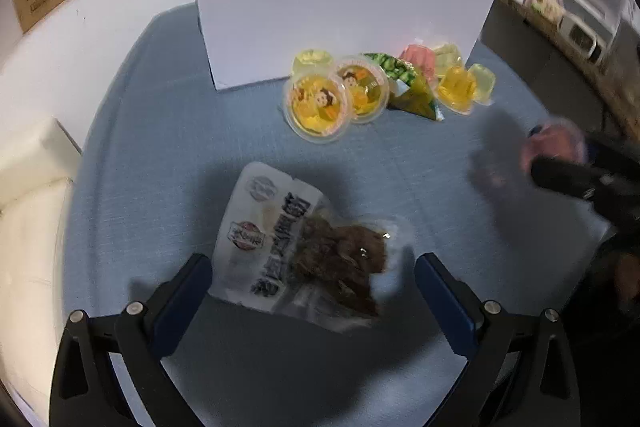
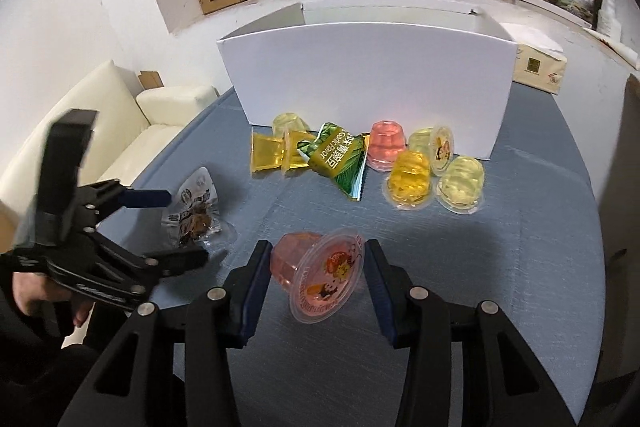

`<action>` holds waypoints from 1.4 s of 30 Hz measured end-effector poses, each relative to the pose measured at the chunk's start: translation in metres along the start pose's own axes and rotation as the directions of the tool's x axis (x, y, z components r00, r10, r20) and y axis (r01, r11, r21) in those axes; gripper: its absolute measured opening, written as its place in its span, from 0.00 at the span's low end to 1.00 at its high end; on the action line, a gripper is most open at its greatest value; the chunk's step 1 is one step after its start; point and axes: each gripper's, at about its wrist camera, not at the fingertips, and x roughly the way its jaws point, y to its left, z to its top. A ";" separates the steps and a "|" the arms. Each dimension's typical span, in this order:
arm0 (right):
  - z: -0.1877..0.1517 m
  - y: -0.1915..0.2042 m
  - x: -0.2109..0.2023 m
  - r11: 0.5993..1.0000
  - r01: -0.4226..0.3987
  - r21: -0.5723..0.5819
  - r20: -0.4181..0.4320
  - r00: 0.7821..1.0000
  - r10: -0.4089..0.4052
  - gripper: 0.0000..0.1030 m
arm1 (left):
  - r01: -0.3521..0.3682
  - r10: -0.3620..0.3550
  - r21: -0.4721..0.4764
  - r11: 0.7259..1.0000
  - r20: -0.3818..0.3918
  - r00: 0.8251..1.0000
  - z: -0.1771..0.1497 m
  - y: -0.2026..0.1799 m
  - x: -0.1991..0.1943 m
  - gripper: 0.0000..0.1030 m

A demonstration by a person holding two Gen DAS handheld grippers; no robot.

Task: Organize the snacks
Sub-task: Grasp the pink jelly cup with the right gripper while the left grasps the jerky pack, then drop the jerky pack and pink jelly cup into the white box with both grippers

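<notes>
The right gripper (image 2: 316, 277) is clamping a pink jelly cup (image 2: 320, 273), the left gripper (image 1: 312, 291) is hanging wide open over a meat packet (image 1: 300, 247), and most snacks are lying outside the white box (image 2: 360, 83).

Pink jelly cup (image 2: 320, 273) on its side, printed foil lid facing the camera, off the blue cloth. Clear meat-snack packet (image 1: 304, 247) lies flat near the table's left edge, dark pieces visible, print blurred. Before the white box (image 2: 368, 79): yellow, pale and pink jelly cups (image 2: 412, 183) clustered around a green pea packet (image 2: 340, 159), several apparently touching.
</notes>
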 end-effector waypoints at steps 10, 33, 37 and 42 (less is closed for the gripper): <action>0.000 0.000 0.000 1.000 -0.006 0.006 0.009 1.000 0.006 0.49 | 0.011 -0.013 0.016 1.000 0.089 0.996 -0.004 0.009 -0.003 0.81; 0.001 0.004 -0.008 1.000 -0.011 0.016 0.028 1.000 0.011 0.49 | 0.114 -0.101 -0.040 0.993 0.246 0.964 0.019 0.020 -0.047 0.24; 0.003 0.003 -0.011 1.000 -0.014 0.021 0.040 0.999 0.013 0.49 | 0.099 -0.089 -0.020 0.995 0.278 0.957 0.025 0.017 -0.064 0.20; 0.003 0.003 -0.011 1.000 -0.016 0.022 0.041 0.999 0.015 0.49 | 0.107 -0.098 -0.020 0.994 0.273 0.957 0.032 0.016 -0.060 0.19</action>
